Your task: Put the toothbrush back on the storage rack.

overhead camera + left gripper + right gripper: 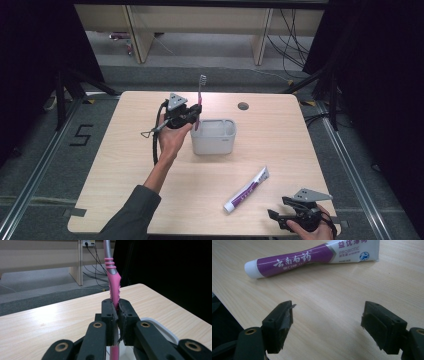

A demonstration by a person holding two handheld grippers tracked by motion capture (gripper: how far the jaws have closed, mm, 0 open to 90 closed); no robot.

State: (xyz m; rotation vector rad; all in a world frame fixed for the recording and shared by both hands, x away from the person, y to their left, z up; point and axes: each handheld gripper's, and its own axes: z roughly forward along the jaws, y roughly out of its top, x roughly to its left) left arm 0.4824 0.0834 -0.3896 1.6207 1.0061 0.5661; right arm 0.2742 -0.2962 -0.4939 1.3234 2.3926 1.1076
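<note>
A pink and grey toothbrush [201, 95] stands upright, bristles up, with my left gripper [196, 116] shut on its handle at the left rim of a white rectangular holder [214, 137]. In the left gripper view the jaws pinch the pink handle [114, 287] and the holder's rim [162, 328] lies just below. A purple and white toothpaste tube [246, 190] lies on the table toward the front right. My right gripper [278, 215] rests open near the front right edge, a little short of the tube [312, 256], nothing between its jaws.
The wooden table [150, 175] has a round cable hole [243, 106] at the back. Beyond it are desk legs and loose cables [290, 40] on the floor. Black curtains flank both sides.
</note>
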